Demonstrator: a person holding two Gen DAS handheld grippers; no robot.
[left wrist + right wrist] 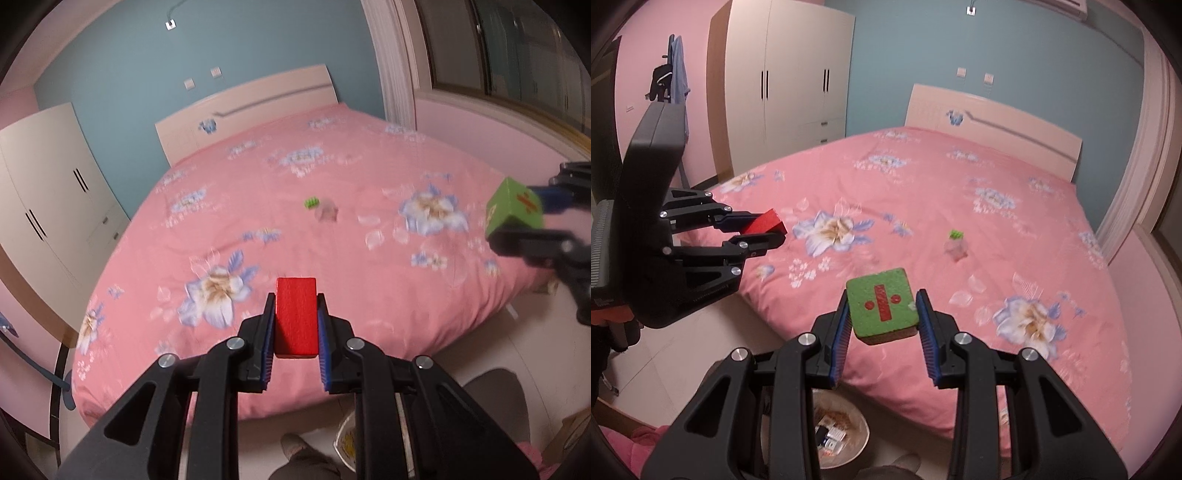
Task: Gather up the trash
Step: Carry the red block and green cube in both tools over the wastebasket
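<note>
1. Left claw [296,325] clenched on a red block [296,317], gripped by its sides, most of the block jutting forward past the pads. Could pivot or slide out if tipped further downward.
2. Right claw [882,325] clenched on a green cube [882,308], seated slightly askew between the pads. Could twist loose under a jolt.
3. Both held off the foot edge of the bed [923,192], above the floor. Trash bin [846,435] just below, largely hidden behind the claw frames. Release without aim: risk of striking the rim and bouncing under the bed.
4. Two claws near each other: possible knock on a shared drop.
5. Small green-and-pink item [956,243] left mid-bed, well apart; easily forgotten.
</note>
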